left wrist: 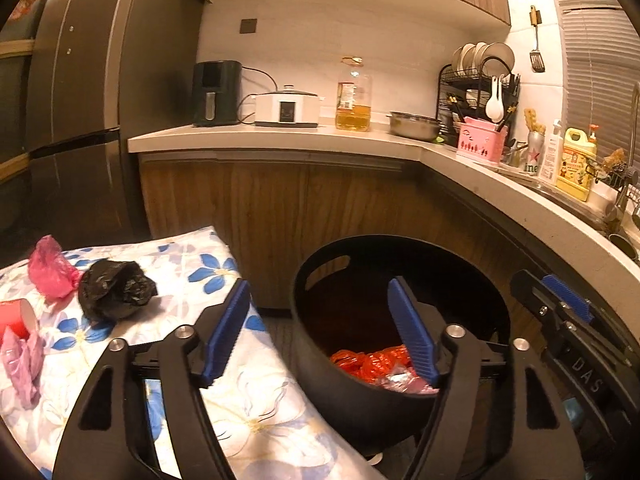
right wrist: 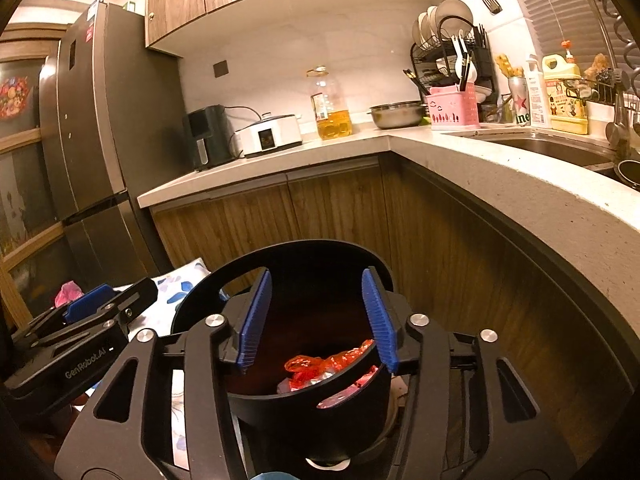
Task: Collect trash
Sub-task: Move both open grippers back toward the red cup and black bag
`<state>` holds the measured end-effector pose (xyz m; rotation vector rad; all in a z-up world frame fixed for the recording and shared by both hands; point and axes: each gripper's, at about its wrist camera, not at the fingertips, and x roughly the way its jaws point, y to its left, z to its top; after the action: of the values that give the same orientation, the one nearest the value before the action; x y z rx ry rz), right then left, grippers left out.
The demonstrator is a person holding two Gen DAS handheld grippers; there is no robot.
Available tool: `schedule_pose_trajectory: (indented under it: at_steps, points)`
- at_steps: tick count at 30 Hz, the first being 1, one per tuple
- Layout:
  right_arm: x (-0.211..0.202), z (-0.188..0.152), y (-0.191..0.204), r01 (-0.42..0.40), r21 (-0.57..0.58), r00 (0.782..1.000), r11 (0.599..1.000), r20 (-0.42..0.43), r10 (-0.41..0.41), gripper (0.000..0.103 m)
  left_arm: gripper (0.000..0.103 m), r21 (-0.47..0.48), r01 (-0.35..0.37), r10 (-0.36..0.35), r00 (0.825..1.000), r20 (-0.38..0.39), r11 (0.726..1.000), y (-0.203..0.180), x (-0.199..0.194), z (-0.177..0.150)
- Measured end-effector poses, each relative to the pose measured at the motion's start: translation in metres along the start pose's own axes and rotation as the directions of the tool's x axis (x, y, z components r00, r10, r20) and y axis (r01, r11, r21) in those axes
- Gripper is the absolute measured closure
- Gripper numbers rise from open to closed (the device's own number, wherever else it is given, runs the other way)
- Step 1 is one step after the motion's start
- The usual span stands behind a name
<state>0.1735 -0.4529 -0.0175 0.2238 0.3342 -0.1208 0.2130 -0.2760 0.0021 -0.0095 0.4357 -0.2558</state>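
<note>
One black bin (left wrist: 320,280) stands on the floor just beside a flower-patterned cloth surface (left wrist: 256,420), in front of the wooden cabinets under the kitchen bench (left wrist: 280,136). Inside the bin, crumpled red-orange plastic (left wrist: 372,362) is seen lying with some pale pink and silvery scraps; how many pieces there are cannot be told.

Left of the bin, on the cloth, four more items of trash are counted: one crumpled black bag (left wrist: 114,294), one pink bag (left wrist: 50,266) touching it on its far side, one red paper cup (left wrist: 18,316) lying on its side, and one mauve wrapper (left wrist: 24,362) nearest the camera.

Two grippers are in view. The left gripper (left wrist: 316,344) is held over the bin's left rim, its jaws spread wide and holding nothing. The right gripper (right wrist: 316,320) is held over the bin's mouth, its jaws likewise wide apart and empty.
</note>
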Motion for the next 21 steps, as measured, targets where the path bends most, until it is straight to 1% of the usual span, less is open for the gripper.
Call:
schedule_pose_trajectory:
  at_steps: [2, 3, 5, 6, 8, 11, 12, 13, 21]
  points:
    - [-0.003, -0.001, 0.002, 0.000, -0.005, 1.000, 1.000, 0.000, 0.000, 0.045, 0.026, -0.002, -0.008, 0.008, 1.000, 0.001, 1.000, 0.003, -0.004, -0.003]
    - [-0.004, -0.001, 0.003, 0.000, -0.006, 1.000, 1.000, 0.000, 0.000, 0.043, 0.023, 0.000, -0.014, 0.014, 1.000, 0.000, 1.000, 0.004, -0.007, -0.004]
    - [-0.007, -0.002, 0.006, 0.004, -0.009, 1.000, 1.000, -0.001, -0.004, 0.035, 0.019, 0.005, -0.024, 0.024, 1.000, 0.002, 1.000, 0.006, -0.011, -0.006]
    - [-0.008, -0.002, 0.007, 0.006, -0.011, 1.000, 1.000, 0.000, -0.006, 0.033, 0.017, 0.009, -0.031, 0.031, 1.000, 0.002, 0.999, 0.007, -0.014, -0.008]
    - [-0.012, -0.003, 0.009, 0.007, -0.013, 1.000, 1.000, 0.005, -0.007, 0.026, 0.016, 0.013, -0.044, 0.044, 0.999, 0.006, 0.999, 0.010, -0.019, -0.010]
    - [-0.018, -0.004, 0.012, 0.014, -0.015, 1.000, 1.000, 0.010, -0.014, 0.019, 0.012, 0.017, -0.065, 0.065, 0.998, 0.010, 0.998, 0.016, -0.027, -0.014]
    - [-0.020, -0.005, 0.014, 0.019, -0.016, 1.000, 1.000, 0.011, -0.019, 0.018, 0.008, 0.016, -0.072, 0.072, 0.997, 0.010, 0.997, 0.018, -0.030, -0.016]
    - [-0.021, -0.005, 0.015, 0.019, -0.016, 1.000, 1.000, 0.011, -0.019, 0.017, 0.007, 0.012, -0.079, 0.079, 0.997, 0.014, 0.997, 0.022, -0.034, -0.018]
    - [-0.034, -0.010, 0.030, 0.010, -0.026, 1.000, 1.000, 0.010, -0.010, 0.015, 0.006, -0.010, -0.137, 0.138, 0.990, 0.028, 0.990, 0.048, -0.059, -0.027]
